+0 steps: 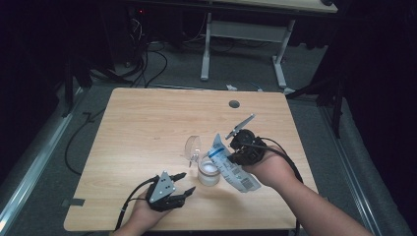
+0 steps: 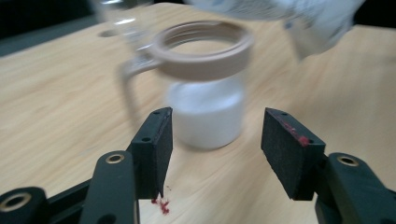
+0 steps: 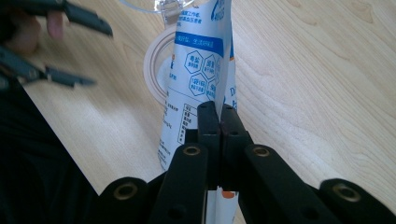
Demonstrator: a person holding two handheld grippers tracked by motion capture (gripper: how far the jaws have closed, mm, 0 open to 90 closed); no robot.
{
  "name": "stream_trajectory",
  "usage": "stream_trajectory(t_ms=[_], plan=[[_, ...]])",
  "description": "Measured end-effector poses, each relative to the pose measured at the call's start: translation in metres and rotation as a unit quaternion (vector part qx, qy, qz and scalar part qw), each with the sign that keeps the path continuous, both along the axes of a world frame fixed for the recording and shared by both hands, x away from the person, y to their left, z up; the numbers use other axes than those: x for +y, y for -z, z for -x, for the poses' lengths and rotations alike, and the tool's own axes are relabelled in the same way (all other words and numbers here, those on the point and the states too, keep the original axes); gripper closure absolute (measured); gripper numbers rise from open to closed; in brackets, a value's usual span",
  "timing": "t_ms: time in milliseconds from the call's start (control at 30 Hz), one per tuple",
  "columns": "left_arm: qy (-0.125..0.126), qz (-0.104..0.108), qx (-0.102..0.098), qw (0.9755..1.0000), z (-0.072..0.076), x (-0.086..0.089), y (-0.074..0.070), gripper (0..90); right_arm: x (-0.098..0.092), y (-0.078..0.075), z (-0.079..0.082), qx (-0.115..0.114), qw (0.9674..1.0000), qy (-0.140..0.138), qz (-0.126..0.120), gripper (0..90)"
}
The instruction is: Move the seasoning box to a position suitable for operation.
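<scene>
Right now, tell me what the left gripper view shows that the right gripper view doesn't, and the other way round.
Left gripper view alone: the left gripper from behind, jaws open with nothing between them, and the jar's side, with white powder filling its lower part.

Right gripper view alone: the right gripper shut on the pouch, whose printed label can be made out, and the left gripper farther off at the upper left.

Both: the wooden table, the jar's tan rim and the pouch held over it.

Dim lab: cables (image 1: pixel 147 64), bare desk (image 1: pixel 147 128)
</scene>
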State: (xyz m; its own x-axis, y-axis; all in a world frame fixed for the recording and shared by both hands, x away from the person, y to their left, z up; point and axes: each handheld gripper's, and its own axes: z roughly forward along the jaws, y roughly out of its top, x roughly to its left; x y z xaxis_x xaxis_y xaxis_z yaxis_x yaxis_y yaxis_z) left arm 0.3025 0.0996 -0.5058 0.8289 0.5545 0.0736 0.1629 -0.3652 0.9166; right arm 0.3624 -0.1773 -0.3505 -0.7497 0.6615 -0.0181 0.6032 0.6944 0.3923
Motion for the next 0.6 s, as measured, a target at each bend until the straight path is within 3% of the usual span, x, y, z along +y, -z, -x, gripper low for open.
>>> stream_trajectory(t_ms=[133,233,600], plan=[[-0.032,0.011,0.01,0.9994,-0.009,0.019,0.001,43.8,-0.002,0.0,0.001,0.0,1.0,0.005,-0.002,90.0],[-0.049,0.013,0.008,0.9987,-0.014,0.026,-0.001,43.4,-0.004,0.001,0.003,0.001,0.9999,0.011,-0.006,90.0],[-0.079,0.019,0.032,0.9961,-0.028,0.04,0.006,43.4,-0.017,0.001,0.005,-0.003,0.9995,0.024,-0.02,90.0]])
